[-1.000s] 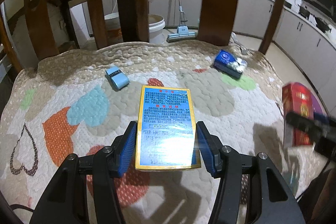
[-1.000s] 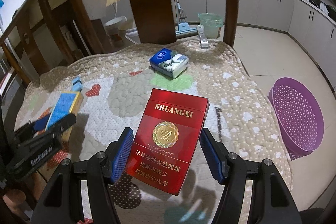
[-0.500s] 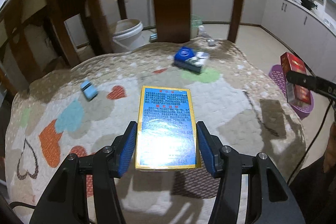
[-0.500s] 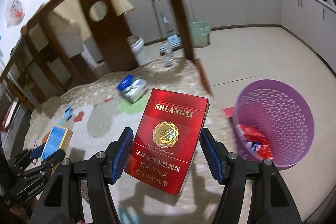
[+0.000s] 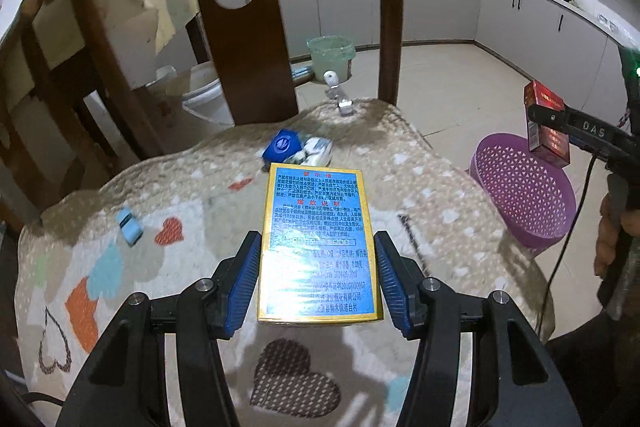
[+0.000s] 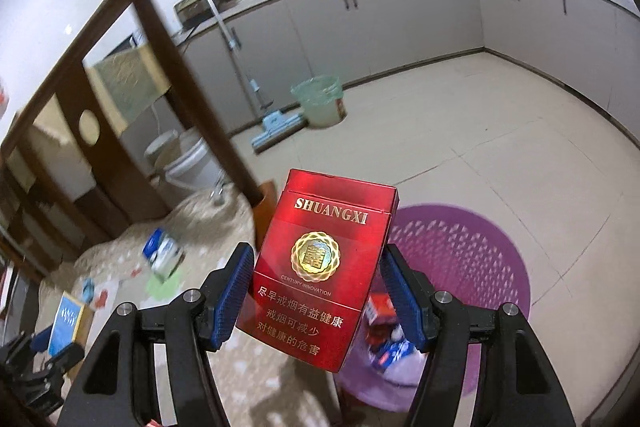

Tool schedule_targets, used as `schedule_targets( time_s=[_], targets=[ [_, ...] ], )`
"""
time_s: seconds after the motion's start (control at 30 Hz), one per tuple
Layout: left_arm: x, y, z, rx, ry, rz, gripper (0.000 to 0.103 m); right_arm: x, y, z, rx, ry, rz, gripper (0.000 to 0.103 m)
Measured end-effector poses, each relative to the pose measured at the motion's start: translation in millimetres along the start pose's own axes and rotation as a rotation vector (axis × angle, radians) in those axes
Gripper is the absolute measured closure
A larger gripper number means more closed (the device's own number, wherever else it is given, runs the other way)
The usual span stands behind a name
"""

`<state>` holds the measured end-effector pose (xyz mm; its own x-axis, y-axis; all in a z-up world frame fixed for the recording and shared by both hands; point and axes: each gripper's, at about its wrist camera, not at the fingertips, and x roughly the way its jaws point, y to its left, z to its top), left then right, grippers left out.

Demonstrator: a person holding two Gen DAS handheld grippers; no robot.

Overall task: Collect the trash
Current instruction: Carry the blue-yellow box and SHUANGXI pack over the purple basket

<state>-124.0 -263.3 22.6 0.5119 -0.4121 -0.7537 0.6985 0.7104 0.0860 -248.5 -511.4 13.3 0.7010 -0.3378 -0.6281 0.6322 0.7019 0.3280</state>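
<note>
The red pack hid part of the purple basket; the trash inside was too blurred to identify.

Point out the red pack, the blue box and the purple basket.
red pack point(image 6: 320, 267): right wrist view, front face at the gold emblem.
blue box point(image 5: 318, 247): left wrist view, printed top face.
purple basket point(image 6: 472, 251): right wrist view, mesh inner wall.

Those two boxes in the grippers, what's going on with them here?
A person is clearing trash off a quilted cushion on a wooden seat. The left gripper is clamped on a blue and yellow box held above the cushion. The right gripper is clamped on a red cigarette pack, held over a purple basket on the floor that already has some litter in it. A blue tissue pack and a small light-blue item remain on the cushion.
</note>
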Motion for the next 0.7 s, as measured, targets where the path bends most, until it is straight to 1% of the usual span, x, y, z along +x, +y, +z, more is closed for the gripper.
schedule_targets(
  time_s=[0.1,0.17,0.37,0.53,0.7],
  targets=[
    [4,-13,10,0.024,-0.001,0.012,0.048,5,-18,-1,0.040,-0.021,-0.007,0.034],
    [10,-25,17,0.039,-0.002,0.010,0.048,11,-30,-1,0.067,-0.007,-0.003,0.034],
    [30,-72,35,0.082,0.000,-0.041,0.048,11,-67,5,0.111,-0.015,-0.032,0.034],
    [42,-123,46,0.178,-0.017,-0.066,0.048,13,-97,3,0.179,0.008,-0.047,0.034],
    [51,-160,58,0.239,-0.032,-0.084,0.048,16,-115,-1,0.210,0.035,-0.064,0.034]
  ],
)
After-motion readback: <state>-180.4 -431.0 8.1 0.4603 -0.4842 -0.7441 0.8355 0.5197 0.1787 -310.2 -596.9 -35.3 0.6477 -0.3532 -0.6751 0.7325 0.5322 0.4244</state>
